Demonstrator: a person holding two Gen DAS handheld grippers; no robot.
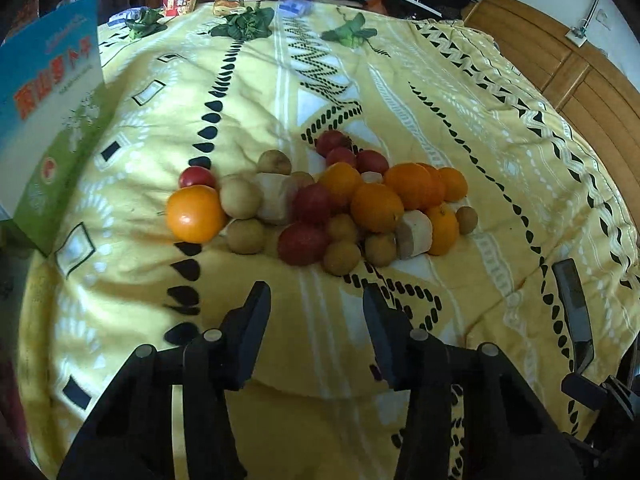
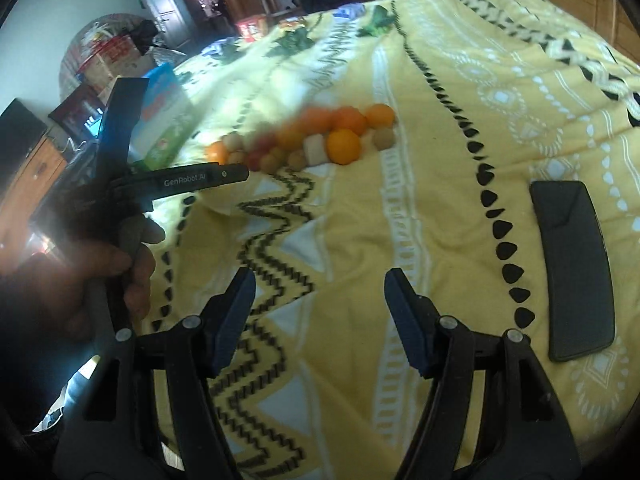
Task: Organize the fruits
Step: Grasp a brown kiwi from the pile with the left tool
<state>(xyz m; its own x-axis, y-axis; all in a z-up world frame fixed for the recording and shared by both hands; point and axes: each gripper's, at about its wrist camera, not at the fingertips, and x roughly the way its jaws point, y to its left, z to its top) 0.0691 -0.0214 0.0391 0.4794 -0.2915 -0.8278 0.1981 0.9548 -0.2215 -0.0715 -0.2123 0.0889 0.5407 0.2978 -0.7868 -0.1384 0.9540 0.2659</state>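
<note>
A pile of fruit lies on the yellow patterned bedspread (image 1: 360, 92). It holds several oranges (image 1: 196, 213), red tomatoes (image 1: 302, 244), small brown round fruits (image 1: 245, 236) and pale cut chunks (image 1: 415, 234). My left gripper (image 1: 316, 294) is open and empty, just short of the pile's near edge. In the right wrist view the pile (image 2: 304, 136) is farther off and blurred. My right gripper (image 2: 320, 280) is open and empty above bare bedspread. The left gripper's body (image 2: 180, 178), held by a hand, shows at the left of that view.
A blue and green box (image 1: 52, 128) stands left of the pile. A black phone (image 2: 572, 268) lies on the bedspread at the right. Leafy greens (image 1: 244, 24) and snack boxes (image 1: 180, 0) sit at the far edge. A wooden headboard (image 1: 580, 80) runs along the right.
</note>
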